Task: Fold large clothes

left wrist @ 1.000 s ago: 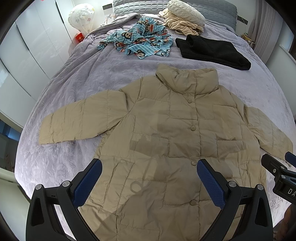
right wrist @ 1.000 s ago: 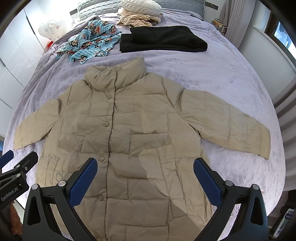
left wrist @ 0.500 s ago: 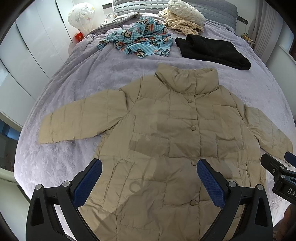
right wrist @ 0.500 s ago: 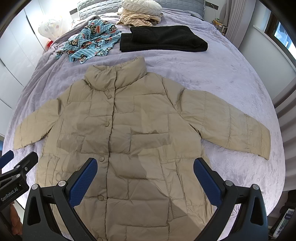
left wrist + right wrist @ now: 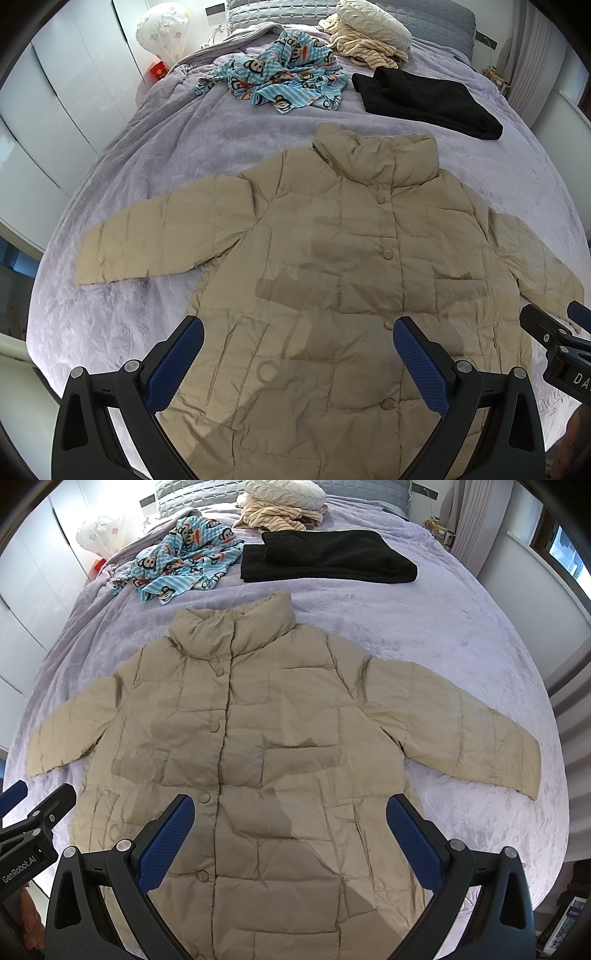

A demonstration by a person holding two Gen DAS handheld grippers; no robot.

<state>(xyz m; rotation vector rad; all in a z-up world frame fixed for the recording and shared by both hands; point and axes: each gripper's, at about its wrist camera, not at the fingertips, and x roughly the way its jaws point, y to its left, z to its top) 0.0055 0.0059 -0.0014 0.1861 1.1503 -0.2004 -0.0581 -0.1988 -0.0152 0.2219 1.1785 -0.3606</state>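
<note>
A beige quilted puffer jacket lies flat and buttoned on the bed, front up, collar pointing away, both sleeves spread out sideways. My left gripper hovers open above the jacket's lower left part, with nothing between its blue pads. My right gripper hovers open above the lower right part, also holding nothing. Each gripper shows at the edge of the other's view: the right gripper and the left gripper. The jacket's hem is hidden below the frames.
The lilac bedspread covers the bed. Beyond the collar lie a blue cartoon-print garment, a folded black garment and striped beige cloth under a white pillow. White wardrobe doors stand left.
</note>
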